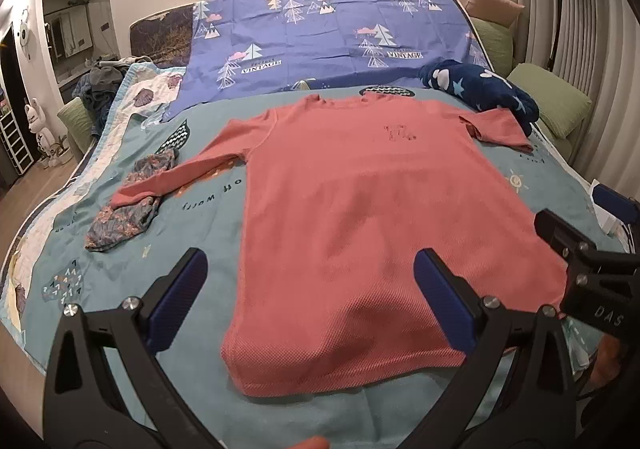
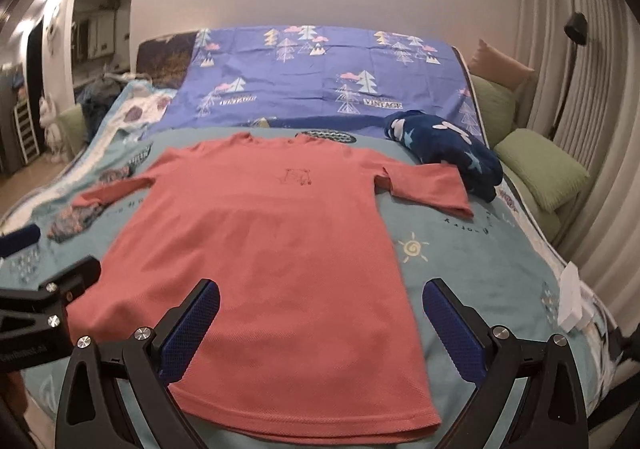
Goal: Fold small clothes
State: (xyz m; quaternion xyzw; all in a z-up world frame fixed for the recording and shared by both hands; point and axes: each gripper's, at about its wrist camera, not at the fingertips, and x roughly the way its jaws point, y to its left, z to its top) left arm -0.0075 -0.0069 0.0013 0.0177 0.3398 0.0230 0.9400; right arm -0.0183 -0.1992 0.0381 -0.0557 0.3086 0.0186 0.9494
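Note:
A coral long-sleeved shirt lies flat, front up, on the teal bedspread, its hem toward me and both sleeves spread out. It also shows in the right wrist view. My left gripper is open and empty, hovering over the shirt's lower left part near the hem. My right gripper is open and empty over the shirt's lower right part. The right gripper also shows in the left wrist view, and the left gripper shows in the right wrist view.
A floral patterned garment lies under the left sleeve end. A navy star-print garment sits by the right sleeve. A purple tree-print sheet covers the far bed. Green cushions line the right edge. A white object lies at right.

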